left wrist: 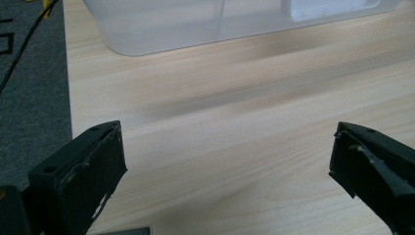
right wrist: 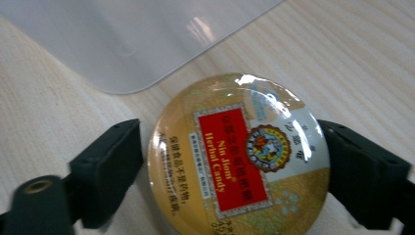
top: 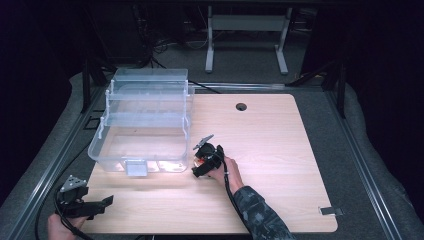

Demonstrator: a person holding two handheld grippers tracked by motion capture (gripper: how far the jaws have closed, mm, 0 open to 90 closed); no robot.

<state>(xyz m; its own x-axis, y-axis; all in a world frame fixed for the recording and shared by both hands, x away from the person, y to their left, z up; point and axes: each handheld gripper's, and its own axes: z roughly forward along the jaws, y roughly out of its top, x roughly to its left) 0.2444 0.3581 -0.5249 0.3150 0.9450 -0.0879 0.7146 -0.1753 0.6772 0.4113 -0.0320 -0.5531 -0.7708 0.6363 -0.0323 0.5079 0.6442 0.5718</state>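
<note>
Your right tongs (right wrist: 235, 161) bracket the round candy tin (right wrist: 238, 156) flat on the surface (top: 280, 150) beside the clear box (top: 142, 125), jaws at its rim, perhaps not yet pinching, while your left tongs (left wrist: 227, 156) wait open, clear.

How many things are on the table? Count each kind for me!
Clear plastic storage box: 1
Round candy tin: 1
Black grippers: 2, the left gripper and the right gripper
Total: 4
</note>
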